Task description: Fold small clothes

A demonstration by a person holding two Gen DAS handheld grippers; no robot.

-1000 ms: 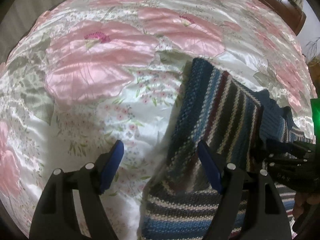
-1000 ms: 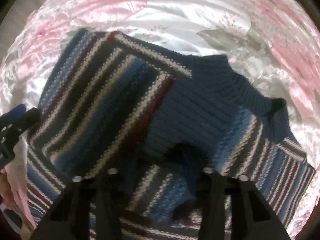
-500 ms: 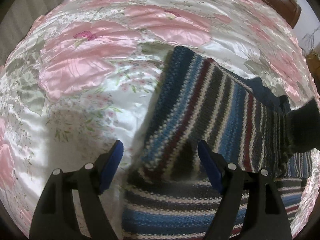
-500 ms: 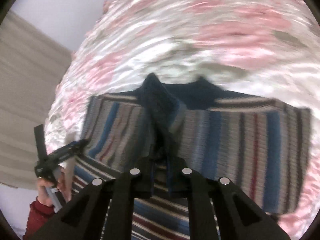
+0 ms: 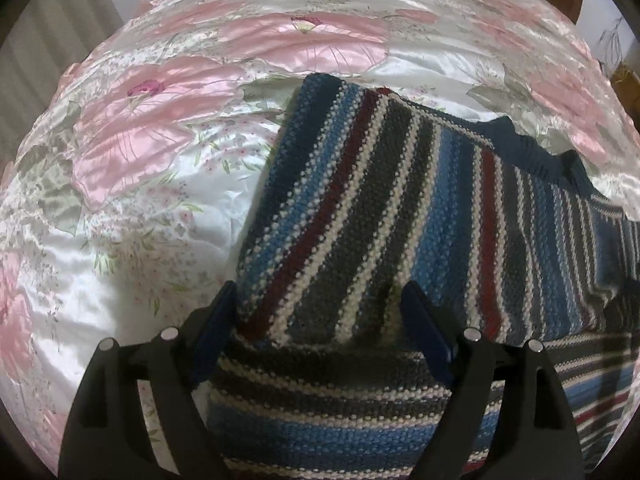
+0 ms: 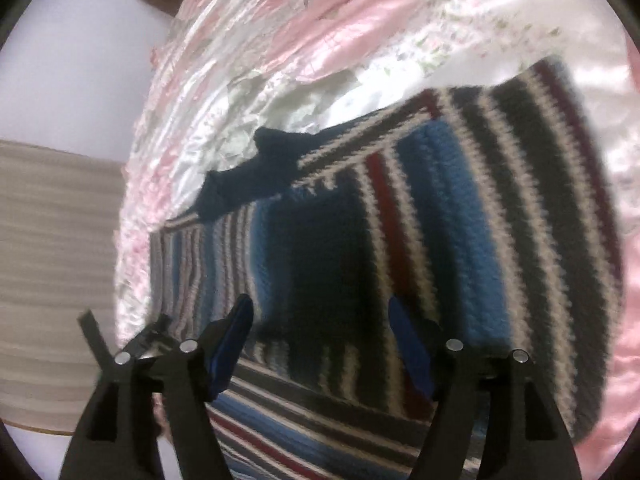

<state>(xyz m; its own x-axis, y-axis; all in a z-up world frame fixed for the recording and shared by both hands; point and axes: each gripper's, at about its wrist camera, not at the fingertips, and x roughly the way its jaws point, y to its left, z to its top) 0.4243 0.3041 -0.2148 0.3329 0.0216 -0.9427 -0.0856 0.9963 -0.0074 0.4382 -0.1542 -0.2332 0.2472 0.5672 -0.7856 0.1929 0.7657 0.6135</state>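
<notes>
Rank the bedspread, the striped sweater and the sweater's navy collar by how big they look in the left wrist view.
1. Floral bedspread, though the sweater looks nearly as large, partly from nearness to the camera
2. Striped sweater
3. Navy collar, clearly smallest

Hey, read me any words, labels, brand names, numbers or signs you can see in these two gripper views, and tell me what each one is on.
There is no readable text in either view.
The striped knit sweater shows no tag or label.
The floral satin bedspread carries only a flower print.
The left gripper and right gripper show no legible markings.
</notes>
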